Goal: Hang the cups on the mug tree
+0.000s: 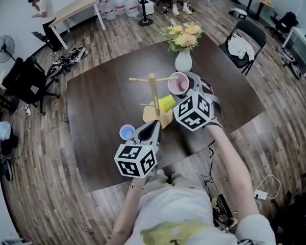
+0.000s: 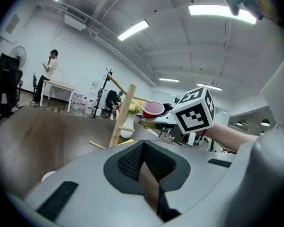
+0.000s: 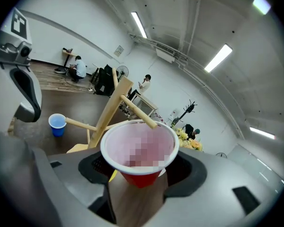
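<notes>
The red cup (image 3: 137, 148) is clamped by its lower wall in the right tool (image 3: 141, 171). It is held off the tabletop (image 1: 102, 101), beside the mug tree (image 3: 109, 112). The cup's long axis runs roughly along the tool, with the mouth tipped up and back toward the tool's camera. The tip of the top peg (image 3: 137, 111) lies right at the rim's far edge, so I judge the mouth must be rolled over that tip. Nothing shows inside the cup.

A yellow cup (image 1: 167, 103) is already on a lower peg. A blue cup (image 1: 127, 132) stands on the tabletop near the left tool (image 2: 143, 148), whose jaws are together and empty. A vase (image 1: 183, 61) beyond holds flowers.
</notes>
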Demonstrator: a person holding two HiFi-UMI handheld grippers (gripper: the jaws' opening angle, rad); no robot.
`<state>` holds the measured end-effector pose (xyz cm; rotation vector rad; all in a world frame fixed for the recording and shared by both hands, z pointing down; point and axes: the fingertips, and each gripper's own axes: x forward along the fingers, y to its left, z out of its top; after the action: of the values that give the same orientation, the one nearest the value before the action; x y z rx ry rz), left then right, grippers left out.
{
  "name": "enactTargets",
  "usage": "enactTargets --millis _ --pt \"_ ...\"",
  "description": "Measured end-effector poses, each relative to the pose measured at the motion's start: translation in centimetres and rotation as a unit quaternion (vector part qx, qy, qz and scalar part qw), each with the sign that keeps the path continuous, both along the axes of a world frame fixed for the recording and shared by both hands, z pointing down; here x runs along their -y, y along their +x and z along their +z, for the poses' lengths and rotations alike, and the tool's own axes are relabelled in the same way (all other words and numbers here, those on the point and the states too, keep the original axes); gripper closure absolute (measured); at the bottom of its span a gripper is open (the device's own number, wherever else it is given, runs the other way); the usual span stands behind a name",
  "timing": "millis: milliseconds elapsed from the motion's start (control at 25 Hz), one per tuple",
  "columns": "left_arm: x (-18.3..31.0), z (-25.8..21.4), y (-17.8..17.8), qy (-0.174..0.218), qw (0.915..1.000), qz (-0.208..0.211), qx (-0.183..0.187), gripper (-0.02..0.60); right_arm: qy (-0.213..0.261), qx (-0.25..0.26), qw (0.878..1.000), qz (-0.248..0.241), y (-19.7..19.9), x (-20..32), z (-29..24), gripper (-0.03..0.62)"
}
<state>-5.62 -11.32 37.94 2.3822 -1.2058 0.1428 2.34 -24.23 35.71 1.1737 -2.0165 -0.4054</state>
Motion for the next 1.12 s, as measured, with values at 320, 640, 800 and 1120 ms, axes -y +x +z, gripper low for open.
enactTargets --millis 320,640,800,1120 --pt "-0.1 -0.1 -0.9 0.001 0.9999 0.012 -0.005 0.566 0.034 -0.098 0.995 0.008 -0.8 0.1 -1.5 0.292" --pt "-0.4 0.1 -1.1 0.0 0.9995 0.03 -0.009 0.566 0.056 -0.174 0.983 0.013 -1.7 -0.1 -2.0 0.292" --pt "-0.6 0.4 -1.3 -0.002 0.9992 0.039 -0.011 0.566 0.068 -0.215 0.974 0.014 -2.1 -0.2 -2.1 0.292" --pt "-0.7 0.4 -2.2 -0.003 0.9989 0.044 -0.015 0.566 0.081 -0.26 0.962 0.007 -3.4 -0.5 -2.1 0.292"
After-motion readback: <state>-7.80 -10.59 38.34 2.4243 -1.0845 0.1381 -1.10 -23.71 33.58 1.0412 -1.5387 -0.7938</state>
